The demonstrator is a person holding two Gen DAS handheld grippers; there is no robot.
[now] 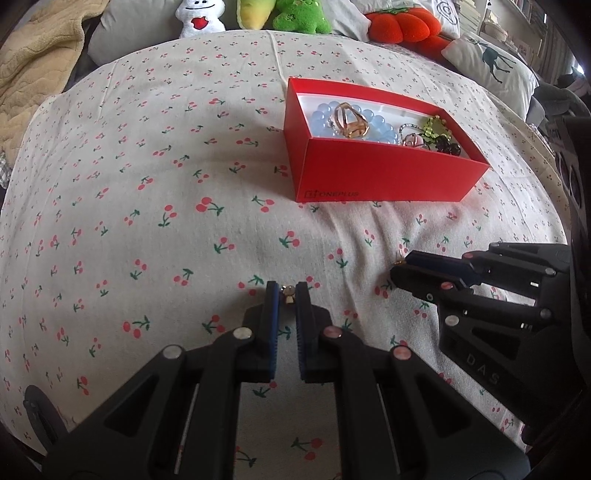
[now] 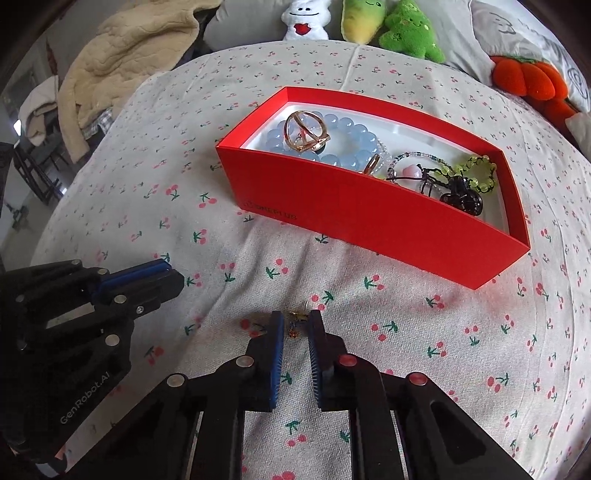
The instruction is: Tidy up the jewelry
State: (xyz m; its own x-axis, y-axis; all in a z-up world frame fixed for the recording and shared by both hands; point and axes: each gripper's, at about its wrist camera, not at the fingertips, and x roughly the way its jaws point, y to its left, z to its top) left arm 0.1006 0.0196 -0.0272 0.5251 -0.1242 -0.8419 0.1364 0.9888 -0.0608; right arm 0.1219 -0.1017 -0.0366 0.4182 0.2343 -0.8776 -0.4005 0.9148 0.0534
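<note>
On a cherry-print bedsheet [image 1: 147, 221] stands a red box [image 1: 369, 173] [image 2: 369, 221]. Inside lie a blue bead bracelet [image 2: 351, 147], a gold ring-like piece [image 2: 306, 133], a green bead string [image 2: 476, 166] and a black ornament [image 2: 465, 197]. My left gripper [image 1: 286, 291] points down at the sheet in front of the box, shut on a small gold earring [image 1: 288, 297] at its tips. To its right, my right gripper [image 2: 296, 317] is shut on a second small gold earring [image 2: 295, 325]. Each gripper shows in the other's view: the right [image 1: 400, 267], the left [image 2: 177, 275].
Plush toys line the far edge of the bed: a white one [image 1: 199, 18], green ones [image 1: 299, 14] and an orange-red one [image 1: 402, 24]. A beige blanket [image 1: 33, 62] lies heaped at the back left, and pillows [image 1: 491, 62] sit at the back right.
</note>
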